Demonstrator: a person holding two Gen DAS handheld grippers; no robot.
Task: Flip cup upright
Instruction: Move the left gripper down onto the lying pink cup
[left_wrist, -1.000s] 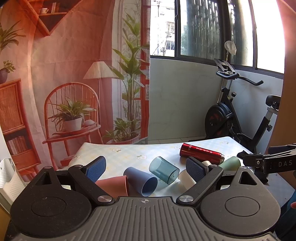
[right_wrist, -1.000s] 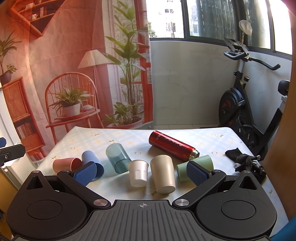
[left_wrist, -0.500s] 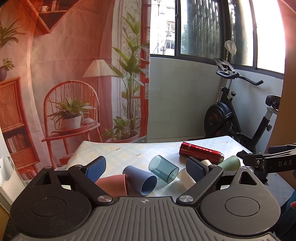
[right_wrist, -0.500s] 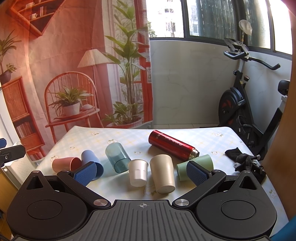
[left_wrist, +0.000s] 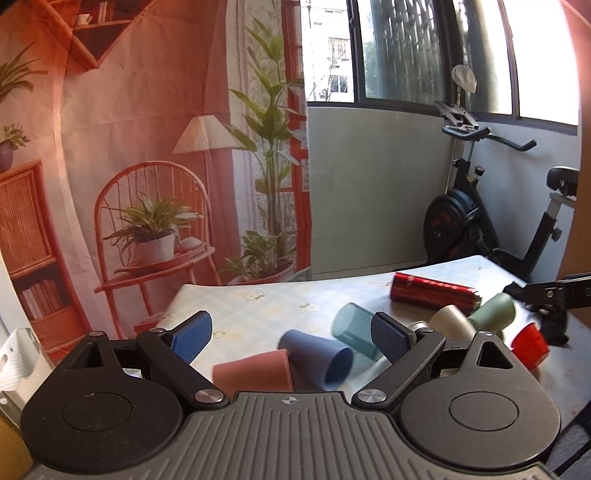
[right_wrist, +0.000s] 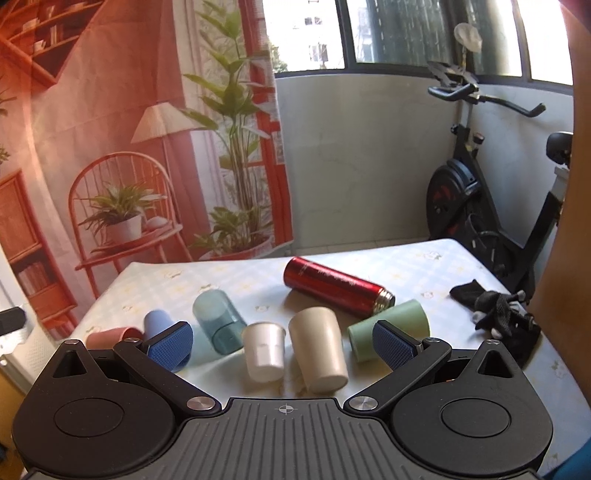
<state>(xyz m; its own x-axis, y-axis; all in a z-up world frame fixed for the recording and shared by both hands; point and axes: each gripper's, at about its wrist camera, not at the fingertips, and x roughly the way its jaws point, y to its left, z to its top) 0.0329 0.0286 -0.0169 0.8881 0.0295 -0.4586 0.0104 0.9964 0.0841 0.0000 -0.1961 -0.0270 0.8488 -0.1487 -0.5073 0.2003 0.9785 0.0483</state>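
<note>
Several cups lie on their sides on the table. In the left wrist view: a pink cup (left_wrist: 255, 374), a blue cup (left_wrist: 317, 360), a clear teal cup (left_wrist: 351, 326), a beige cup (left_wrist: 448, 321), a green cup (left_wrist: 493, 314) and a red cap (left_wrist: 530, 345). My left gripper (left_wrist: 291, 336) is open and empty, above the pink and blue cups. In the right wrist view: a white cup (right_wrist: 264, 350), the beige cup (right_wrist: 319, 349), the green cup (right_wrist: 391, 325) and the teal cup (right_wrist: 219, 321). My right gripper (right_wrist: 282, 345) is open and empty, just short of the white and beige cups.
A red flask (right_wrist: 336, 288) lies on its side behind the cups. A black cloth (right_wrist: 498, 314) lies at the table's right edge. An exercise bike (right_wrist: 476, 206) stands beyond the table. A white basket (left_wrist: 14, 354) sits at far left.
The left gripper has swung to the right, so the cups shifted left in its view and the red cap came into sight. The right gripper has dropped and edged closer to the cups.
</note>
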